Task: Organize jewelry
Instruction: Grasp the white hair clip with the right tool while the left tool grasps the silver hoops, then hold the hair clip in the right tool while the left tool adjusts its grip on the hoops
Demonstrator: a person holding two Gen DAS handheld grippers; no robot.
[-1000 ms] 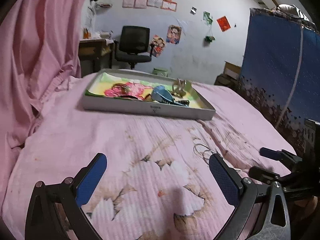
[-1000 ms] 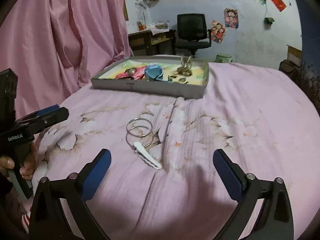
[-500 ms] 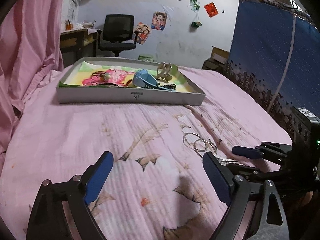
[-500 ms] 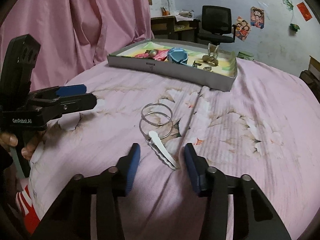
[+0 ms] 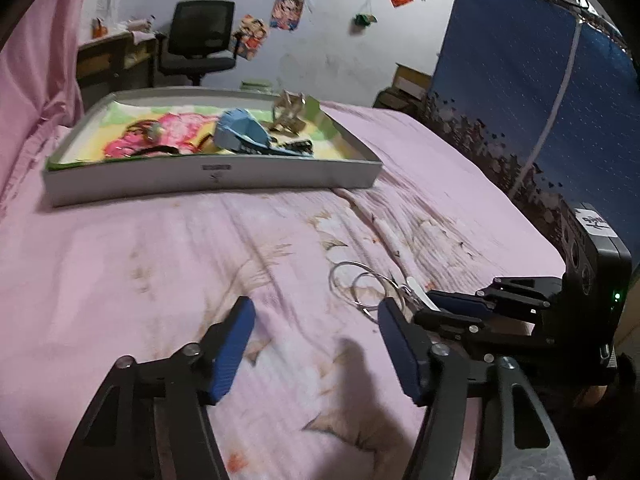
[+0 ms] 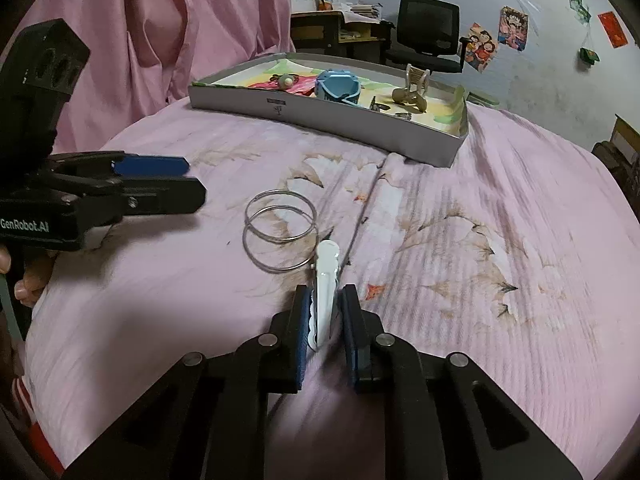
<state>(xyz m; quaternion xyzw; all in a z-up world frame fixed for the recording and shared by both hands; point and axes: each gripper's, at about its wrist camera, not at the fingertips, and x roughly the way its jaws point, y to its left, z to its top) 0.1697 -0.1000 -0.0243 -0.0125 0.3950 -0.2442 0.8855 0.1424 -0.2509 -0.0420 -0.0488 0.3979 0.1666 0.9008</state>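
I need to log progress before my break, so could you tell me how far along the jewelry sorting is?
Already done: the tray holds a blue box, a beige claw clip and some small pieces. In hand: the right gripper is shut on the white hair clip, which is not yet lifted off the bedspread. Left: the two silver hoops lie loose beside it; the left gripper is open and holds nothing.

The bed (image 6: 500,240) lay free to the right of the white clip (image 6: 326,276); two metal rings (image 6: 278,236) and the left gripper (image 6: 156,184) blocked its left side.
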